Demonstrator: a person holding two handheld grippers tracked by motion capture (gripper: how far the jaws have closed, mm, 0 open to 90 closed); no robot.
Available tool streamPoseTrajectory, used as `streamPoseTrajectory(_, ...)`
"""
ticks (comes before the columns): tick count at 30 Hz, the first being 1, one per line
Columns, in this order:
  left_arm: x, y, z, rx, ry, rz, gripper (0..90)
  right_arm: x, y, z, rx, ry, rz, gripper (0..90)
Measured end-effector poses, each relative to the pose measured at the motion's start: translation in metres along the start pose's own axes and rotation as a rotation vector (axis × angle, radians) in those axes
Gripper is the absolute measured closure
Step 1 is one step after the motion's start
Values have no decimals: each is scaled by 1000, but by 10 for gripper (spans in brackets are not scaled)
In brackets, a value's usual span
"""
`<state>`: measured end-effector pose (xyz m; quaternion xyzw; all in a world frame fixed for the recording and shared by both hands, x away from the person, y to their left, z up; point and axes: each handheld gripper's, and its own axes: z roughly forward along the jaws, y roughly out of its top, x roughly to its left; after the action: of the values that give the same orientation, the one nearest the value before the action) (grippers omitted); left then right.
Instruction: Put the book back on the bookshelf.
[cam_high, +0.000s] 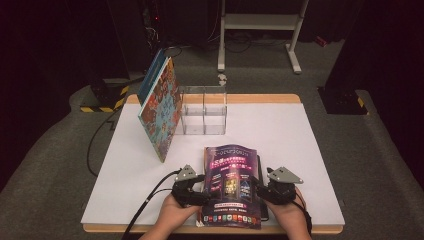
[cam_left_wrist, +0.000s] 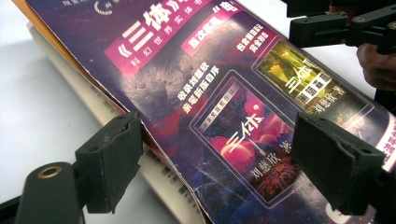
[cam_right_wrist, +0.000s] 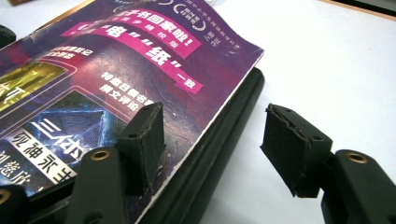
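Observation:
A purple magazine (cam_high: 231, 185) (cam_left_wrist: 224, 93) (cam_right_wrist: 116, 70) lies face up on a small stack at the table's front edge. Under it are a black book (cam_right_wrist: 243, 98) and a pale-paged book (cam_left_wrist: 93, 102). My left gripper (cam_high: 202, 189) (cam_left_wrist: 219, 154) sits at the magazine's left edge with its jaws wide. One jaw is outside the edge by the pages and the other is over the cover. My right gripper (cam_high: 261, 189) (cam_right_wrist: 217, 140) is open at the right edge. One jaw rests over the cover and the other over the bare table, with the black book's edge between them.
A colourful picture book (cam_high: 160, 107) leans tilted against a clear acrylic divider rack (cam_high: 203, 110) at the back left, with a blue book (cam_high: 152, 75) behind it. The white table top (cam_high: 280, 130) stretches right of the rack. A white stand (cam_high: 260, 22) is on the floor beyond.

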<state>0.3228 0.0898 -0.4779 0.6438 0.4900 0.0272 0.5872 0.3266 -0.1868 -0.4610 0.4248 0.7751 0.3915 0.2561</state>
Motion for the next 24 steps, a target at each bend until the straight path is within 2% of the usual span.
streamPoseTrajectory(5,11,4,-9,-25,35,8,199,1,2,-3,-29,38,33,357)
streamPoseTrajectory(9,18,1,-12,-25,74,15,193,14,9,5,-21,73,7,340)
streamPoseTrajectory(13,18,2,-14,-30,66,10,188,23,11,15,15,71,-36,356)
streamPoseTrajectory(17,19,3,-13,-28,67,0,185,17,6,13,9,69,-23,398)
streamPoseTrajectory(19,21,2,-9,-29,86,-10,165,14,6,12,19,63,-25,400)
streamPoseTrajectory(24,20,2,-2,-11,63,-49,154,8,3,9,15,53,2,399)
